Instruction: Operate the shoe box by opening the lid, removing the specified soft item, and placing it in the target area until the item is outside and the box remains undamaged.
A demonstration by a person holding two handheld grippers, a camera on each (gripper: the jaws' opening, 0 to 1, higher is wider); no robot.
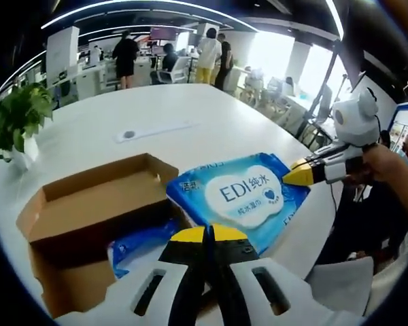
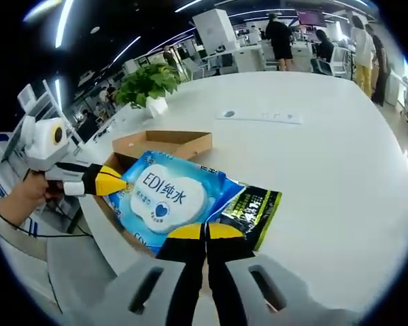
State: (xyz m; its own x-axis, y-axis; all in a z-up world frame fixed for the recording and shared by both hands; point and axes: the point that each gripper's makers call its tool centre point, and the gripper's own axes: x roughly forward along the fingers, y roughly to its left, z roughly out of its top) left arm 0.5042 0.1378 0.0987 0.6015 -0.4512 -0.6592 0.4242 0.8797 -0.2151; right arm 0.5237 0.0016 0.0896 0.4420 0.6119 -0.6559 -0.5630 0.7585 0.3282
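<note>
A blue wet-wipes pack (image 1: pixel 241 197) with a white label hangs over the right end of the open cardboard shoe box (image 1: pixel 88 204). My left gripper (image 1: pixel 207 234) is shut on its near edge. My right gripper (image 1: pixel 300 174) comes in from the right, its yellow tip pinching the pack's far corner. In the right gripper view the same pack (image 2: pixel 164 193) lies above the box (image 2: pixel 164 142); my right gripper (image 2: pixel 205 232) is shut on its edge and the left gripper (image 2: pixel 109 182) holds the opposite side. A second blue pack (image 1: pixel 139 248) lies inside the box.
A black and green packet (image 2: pixel 256 207) sticks out from under the blue pack. The box stands near the edge of a large white table (image 2: pixel 313 170). A potted plant (image 2: pixel 148 85) stands beyond it. A grey strip (image 2: pixel 262 116) lies mid-table. People stand in the office behind.
</note>
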